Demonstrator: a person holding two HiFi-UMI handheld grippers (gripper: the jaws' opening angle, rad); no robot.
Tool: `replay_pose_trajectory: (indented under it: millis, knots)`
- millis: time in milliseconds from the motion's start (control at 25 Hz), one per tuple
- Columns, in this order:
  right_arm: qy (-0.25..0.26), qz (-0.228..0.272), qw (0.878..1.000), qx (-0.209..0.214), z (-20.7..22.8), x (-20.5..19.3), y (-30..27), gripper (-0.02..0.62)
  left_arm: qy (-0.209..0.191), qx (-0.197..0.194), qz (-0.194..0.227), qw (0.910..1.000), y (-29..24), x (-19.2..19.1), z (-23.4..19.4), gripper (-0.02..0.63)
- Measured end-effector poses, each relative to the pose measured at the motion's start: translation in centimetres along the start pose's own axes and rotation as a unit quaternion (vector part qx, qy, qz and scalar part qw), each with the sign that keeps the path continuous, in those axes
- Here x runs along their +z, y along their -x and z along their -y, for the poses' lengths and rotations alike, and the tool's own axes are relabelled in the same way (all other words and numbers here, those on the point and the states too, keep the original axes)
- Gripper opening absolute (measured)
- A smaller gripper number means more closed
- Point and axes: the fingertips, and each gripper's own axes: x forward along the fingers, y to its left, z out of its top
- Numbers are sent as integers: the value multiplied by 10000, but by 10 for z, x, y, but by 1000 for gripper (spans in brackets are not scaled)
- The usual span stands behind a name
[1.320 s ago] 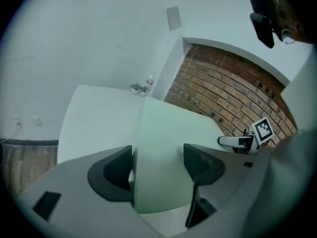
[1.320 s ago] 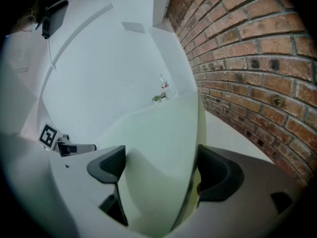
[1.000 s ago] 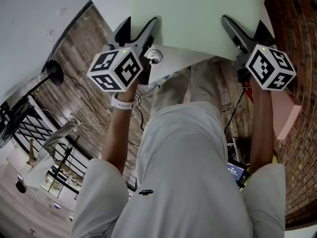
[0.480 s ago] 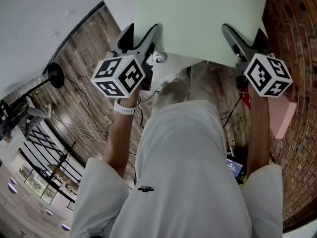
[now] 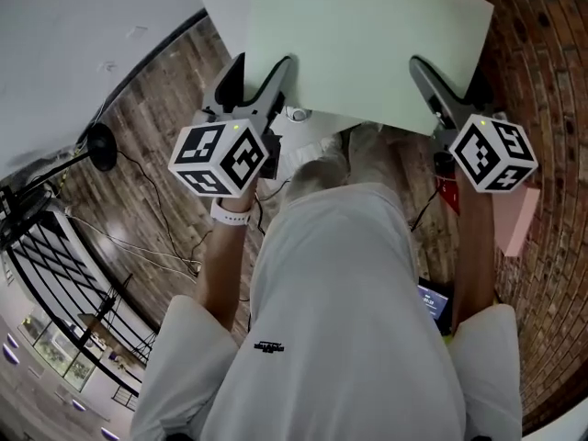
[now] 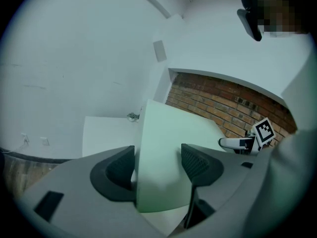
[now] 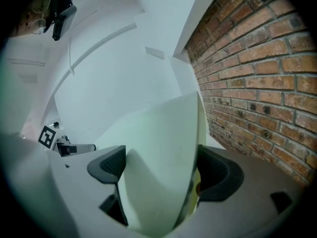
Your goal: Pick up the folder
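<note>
1. Folder (image 5: 367,44): pale green and flat. It is held in the air in front of the person, clear of the white table (image 5: 216,3), whose near corner shows past the folder's left side. A white sheet hangs beneath the folder's near edge.
2. Left gripper (image 5: 253,67): pinches the folder's near edge towards the left corner, with one pad on each face. Its jaws have just been closing slightly on the folder.
3. Right gripper (image 5: 450,62): clamped on the same near edge towards the right corner. The folder bows between its pads.
4. Surroundings: brick wall (image 5: 542,44) on the right, wood floor (image 5: 156,108) below, and a pink object (image 5: 519,214) beside the wall.
</note>
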Motion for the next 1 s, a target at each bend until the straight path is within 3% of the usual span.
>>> replay_pose_trajectory:
  millis: [360,1000]
  knots:
    - [149,213,9996,98,-28,29,14,455,-75,15,320,9995,28,29,2,302]
    - [424,875,9952,104,-47,67,75,456,-409,-208,1020,9937,69,65,46,298]
